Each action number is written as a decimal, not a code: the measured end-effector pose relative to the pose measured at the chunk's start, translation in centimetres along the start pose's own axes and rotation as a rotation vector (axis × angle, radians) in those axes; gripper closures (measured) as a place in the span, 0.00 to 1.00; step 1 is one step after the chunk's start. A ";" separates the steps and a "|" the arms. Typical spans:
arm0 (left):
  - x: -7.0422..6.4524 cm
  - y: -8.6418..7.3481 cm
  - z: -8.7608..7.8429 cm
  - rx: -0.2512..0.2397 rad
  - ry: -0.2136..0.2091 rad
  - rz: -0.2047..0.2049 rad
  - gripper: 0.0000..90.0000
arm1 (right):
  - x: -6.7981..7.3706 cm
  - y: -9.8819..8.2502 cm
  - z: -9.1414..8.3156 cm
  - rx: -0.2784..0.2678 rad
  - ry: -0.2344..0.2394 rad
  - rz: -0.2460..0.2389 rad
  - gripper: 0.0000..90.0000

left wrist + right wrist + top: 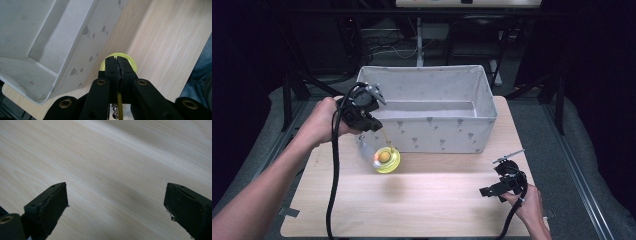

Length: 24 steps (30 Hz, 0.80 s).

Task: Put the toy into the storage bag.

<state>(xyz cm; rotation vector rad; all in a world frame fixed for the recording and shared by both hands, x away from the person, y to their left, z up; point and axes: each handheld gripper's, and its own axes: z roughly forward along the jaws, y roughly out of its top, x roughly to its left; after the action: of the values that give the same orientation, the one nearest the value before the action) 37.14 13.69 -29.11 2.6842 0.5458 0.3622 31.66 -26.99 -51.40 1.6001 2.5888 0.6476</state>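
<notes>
A yellow-green disc (386, 159) with an orange centre hangs on a thin yellow cord (384, 137) just in front of the white bin's front wall (437, 132). My left gripper (374, 125) is raised above the table's left side, shut on that cord. In the left gripper view the jaws meet on the cord (119, 101), and the disc (130, 60) peeks out beyond my left gripper's (116, 59) tips. My right gripper (484, 191) rests low at the table's front right, open, with bare wood between its jaws. In its own view the right gripper (116, 202) gapes wide.
The white fabric bin (82, 42) with small grey prints stands across the back of the light wooden table (412, 205). Its inside looks bare. Dark floor, stands and cables lie beyond the table.
</notes>
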 end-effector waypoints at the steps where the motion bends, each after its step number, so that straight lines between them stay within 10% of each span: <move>1: 0.1 0.0 -0.2 0.001 0.001 -0.001 0.98 | 0.0 0.0 0.1 -0.006 -0.003 0.005 0.06; 24: 1.4 0.3 -3.6 -0.031 0.022 -0.018 0.98 | 0.2 0.0 0.1 0.014 -0.004 -0.015 0.06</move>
<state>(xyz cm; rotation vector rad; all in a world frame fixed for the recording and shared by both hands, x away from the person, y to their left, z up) 37.33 15.14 -25.49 2.6468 0.5656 0.3926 31.63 -26.81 -51.43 1.5830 2.6053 0.6264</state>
